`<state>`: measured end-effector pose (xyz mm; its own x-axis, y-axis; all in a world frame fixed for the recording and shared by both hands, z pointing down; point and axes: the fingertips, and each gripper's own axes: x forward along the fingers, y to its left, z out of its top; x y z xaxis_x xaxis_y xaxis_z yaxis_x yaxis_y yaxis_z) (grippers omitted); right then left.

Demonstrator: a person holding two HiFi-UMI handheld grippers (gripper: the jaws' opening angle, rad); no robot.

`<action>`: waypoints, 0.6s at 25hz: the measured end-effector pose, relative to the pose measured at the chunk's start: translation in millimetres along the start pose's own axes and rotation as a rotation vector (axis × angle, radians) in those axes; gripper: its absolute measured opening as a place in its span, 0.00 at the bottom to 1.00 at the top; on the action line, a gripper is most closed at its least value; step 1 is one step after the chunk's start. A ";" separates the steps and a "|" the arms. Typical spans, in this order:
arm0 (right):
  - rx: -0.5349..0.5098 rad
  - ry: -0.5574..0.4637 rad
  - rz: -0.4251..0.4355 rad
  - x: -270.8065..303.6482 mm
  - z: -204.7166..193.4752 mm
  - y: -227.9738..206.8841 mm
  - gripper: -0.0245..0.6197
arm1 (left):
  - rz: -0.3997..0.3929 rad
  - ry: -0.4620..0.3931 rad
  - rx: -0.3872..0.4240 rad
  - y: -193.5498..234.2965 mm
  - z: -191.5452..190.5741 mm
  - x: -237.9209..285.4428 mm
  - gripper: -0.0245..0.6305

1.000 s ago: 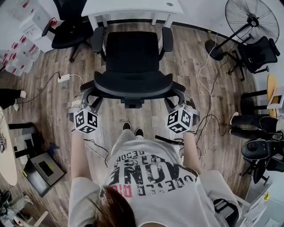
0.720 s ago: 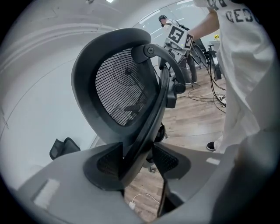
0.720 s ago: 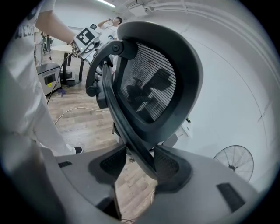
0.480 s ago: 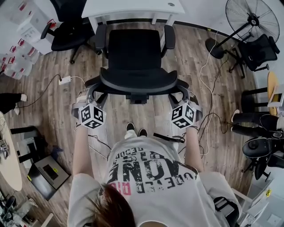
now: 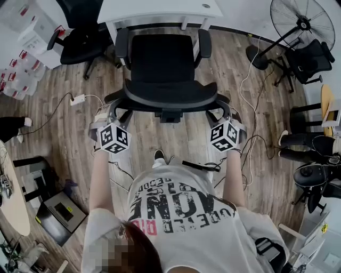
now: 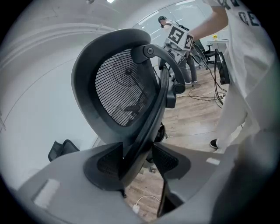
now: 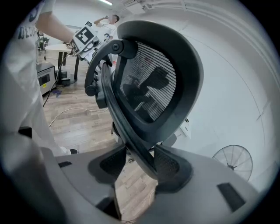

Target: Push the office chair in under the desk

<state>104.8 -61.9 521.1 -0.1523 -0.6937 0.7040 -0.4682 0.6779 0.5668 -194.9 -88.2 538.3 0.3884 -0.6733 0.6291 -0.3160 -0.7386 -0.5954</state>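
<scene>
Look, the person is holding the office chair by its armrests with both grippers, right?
Not the armrests: the two gripper views show the left gripper and right gripper clamped on the backrest frame of the office chair instead.

An office: white desk [image 5: 160, 9], spare swivel chair [image 5: 80, 37], standing fan [image 5: 299, 24].
</scene>
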 end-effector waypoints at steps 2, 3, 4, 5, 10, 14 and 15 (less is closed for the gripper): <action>-0.002 -0.004 -0.006 0.9 0.3 -0.9 0.34 | 0.004 -0.003 0.003 1.3 0.1 1.0 0.37; -0.003 -0.006 -0.009 1.6 0.8 -1.9 0.34 | 0.006 -0.004 0.004 2.4 0.1 1.7 0.37; -0.004 -0.006 -0.010 2.6 1.6 -2.9 0.34 | 0.007 -0.005 0.004 3.6 -0.2 2.5 0.37; -0.005 -0.006 -0.010 3.8 2.4 -3.9 0.34 | 0.008 -0.005 0.004 4.8 -0.7 3.5 0.37; -0.004 -0.001 -0.009 8.9 3.6 -9.4 0.34 | 0.008 -0.003 0.006 11.4 -0.2 10.1 0.37; -0.007 -0.002 -0.003 18.1 7.9 -18.2 0.34 | 0.009 -0.001 0.002 20.9 -1.2 18.1 0.37; -0.009 -0.001 -0.002 20.4 8.8 -20.7 0.34 | 0.011 0.000 0.002 23.2 -1.2 20.0 0.37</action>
<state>103.7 -92.2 519.9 -0.1528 -0.6951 0.7025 -0.4606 0.6790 0.5717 -195.5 -118.8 537.7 0.3853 -0.6812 0.6225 -0.3188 -0.7313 -0.6030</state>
